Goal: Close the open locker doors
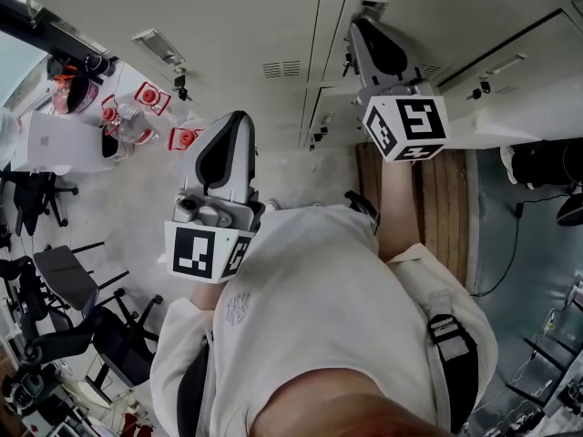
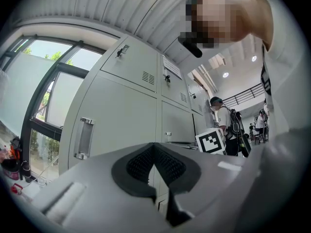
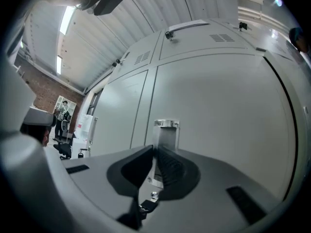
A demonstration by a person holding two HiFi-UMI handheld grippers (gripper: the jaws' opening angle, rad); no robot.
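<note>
Grey locker doors (image 1: 273, 25) fill the top of the head view. My right gripper (image 1: 366, 25) is shut and empty, its tips at a recessed metal handle (image 3: 165, 130) on a door (image 3: 218, 106) that looks flush with its neighbours. To the right another door panel (image 1: 524, 98) with a handle (image 1: 499, 66) has a dark gap along its upper edge and seems to stand ajar. My left gripper (image 1: 237, 121) is shut and empty, held back from the lockers. In its own view the left gripper (image 2: 154, 148) faces closed doors with a handle (image 2: 83, 138).
A wooden strip (image 1: 446, 198) lies on the floor at the lockers' foot. A desk with a laptop (image 1: 55, 144) and red-topped items (image 1: 150, 96) stands at the left, with office chairs (image 1: 64, 280) below it. Another person (image 2: 227, 125) stands further down the locker row.
</note>
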